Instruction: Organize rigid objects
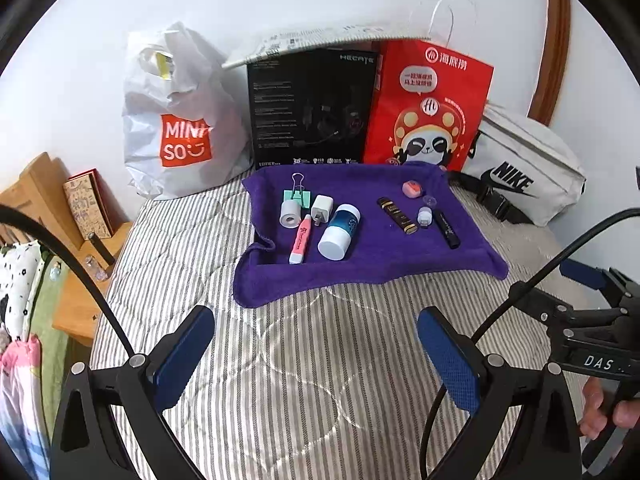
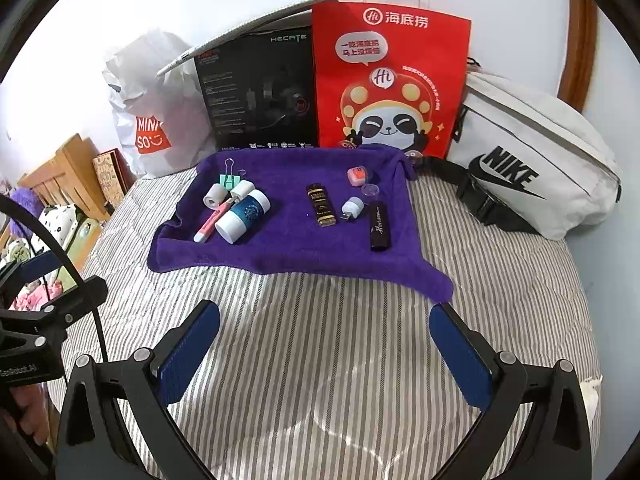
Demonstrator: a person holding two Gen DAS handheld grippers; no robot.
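Through my left wrist camera, my left gripper (image 1: 316, 354) hangs over the striped quilt (image 1: 280, 380), its blue pads spread wide with nothing between them. The purple towel (image 1: 360, 272) lies just beyond my fingertips and I place everything by it. On the towel's left half sit a green binder clip (image 1: 297, 194), a white tape roll (image 1: 290, 214), a white charger plug (image 1: 322, 208), a pink pen (image 1: 301, 240) and a blue and white cylinder (image 1: 340, 231), packed close together. On its right half lie a brown and gold tube (image 1: 398, 214), a small white cap piece (image 1: 425, 216), a black tube (image 1: 448, 229) and a pink round case (image 1: 413, 189). Behind the towel stand a white shopping bag (image 1: 180, 120), a black box (image 1: 312, 108) and a red paper bag (image 1: 428, 108); a white waist bag (image 1: 524, 168) lies off its far right corner.

Through my right wrist camera, my right gripper (image 2: 324, 350) is likewise spread wide and empty, short of the towel's (image 2: 300, 248) near edge. The pink pen (image 2: 212, 220) touches the cylinder (image 2: 244, 214); the black tube (image 2: 378, 222) lies nearest the towel's right edge.
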